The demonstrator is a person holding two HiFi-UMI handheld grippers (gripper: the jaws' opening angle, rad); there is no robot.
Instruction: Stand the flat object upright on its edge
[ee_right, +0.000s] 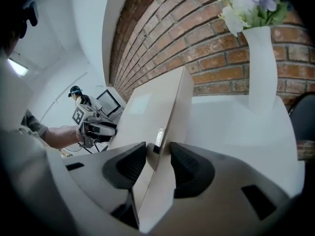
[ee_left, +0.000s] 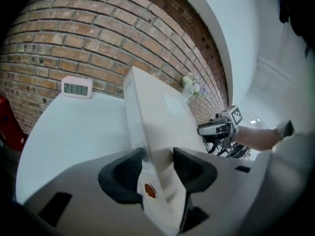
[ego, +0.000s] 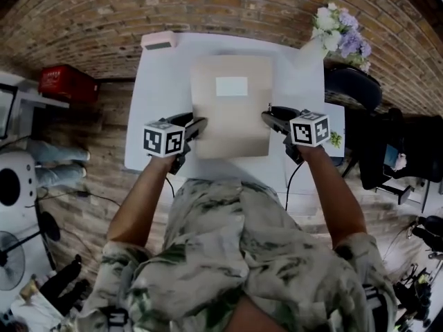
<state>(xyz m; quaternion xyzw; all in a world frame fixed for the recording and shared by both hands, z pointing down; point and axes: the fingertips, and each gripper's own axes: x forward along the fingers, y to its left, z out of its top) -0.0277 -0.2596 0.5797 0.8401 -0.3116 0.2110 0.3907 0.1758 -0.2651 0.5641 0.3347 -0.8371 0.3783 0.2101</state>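
The left claw [ego: 199, 124] and the right claw [ego: 267, 116] each clamp a side edge of the beige flat box [ego: 232, 113], pads pressed on both faces. The box is tilted over the white tabletop [ego: 158, 88], with its white label facing upward.

Table [ego: 158, 106] bare both sides of box [ego: 232, 116] — obstacles: clock [ego: 159, 41] far-left edge, flower vase [ee_right: 261, 68] far-right corner.
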